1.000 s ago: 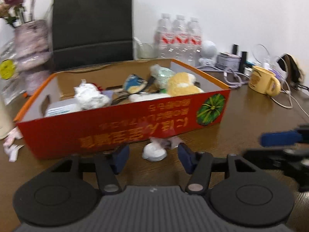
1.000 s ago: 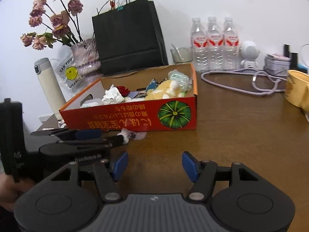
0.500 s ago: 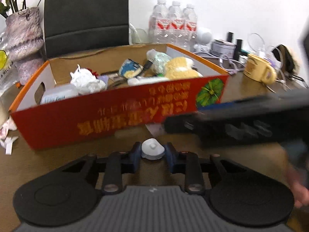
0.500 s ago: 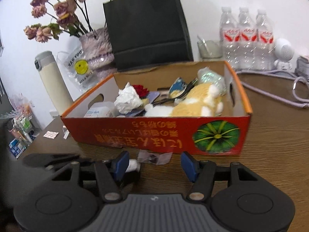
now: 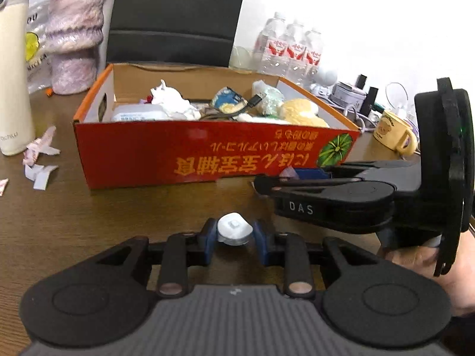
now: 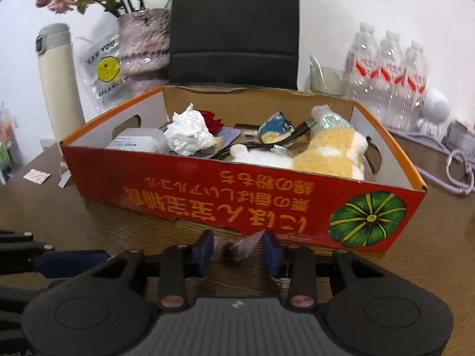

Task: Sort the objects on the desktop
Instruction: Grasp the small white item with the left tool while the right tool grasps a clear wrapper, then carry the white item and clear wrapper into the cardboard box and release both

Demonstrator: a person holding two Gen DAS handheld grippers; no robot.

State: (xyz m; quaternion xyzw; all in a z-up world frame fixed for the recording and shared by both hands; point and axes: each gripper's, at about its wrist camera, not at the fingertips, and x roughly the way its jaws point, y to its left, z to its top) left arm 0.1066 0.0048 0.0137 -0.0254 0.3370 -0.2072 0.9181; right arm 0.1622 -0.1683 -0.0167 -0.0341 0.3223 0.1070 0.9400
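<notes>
A red cardboard box (image 5: 207, 154) (image 6: 237, 195) stands on the brown table, filled with crumpled tissue (image 6: 190, 133), a yellow-and-white plush (image 6: 329, 154), a cable and other small items. My left gripper (image 5: 234, 237) is shut on a small white round cap (image 5: 234, 231), held in front of the box. My right gripper (image 6: 237, 247) is at the foot of the box's front wall. Its jaws are closing on a crumpled pinkish wrapper (image 6: 240, 244), which touches both pads. In the left wrist view the right gripper (image 5: 267, 182) reaches in from the right, held by a hand (image 5: 415, 261).
Torn paper scraps (image 5: 38, 154) lie left of the box beside a cream flask (image 5: 12, 74). Behind stand a vase (image 5: 74, 38), a black bag (image 5: 178, 14) and water bottles (image 5: 291, 53). To the right are a yellow mug (image 5: 392, 132) and cables (image 6: 457, 172).
The left gripper closed on the white cap and drew back from the box. The right gripper moved in to the wrapper at the box's front, and its jaws narrowed around it.
</notes>
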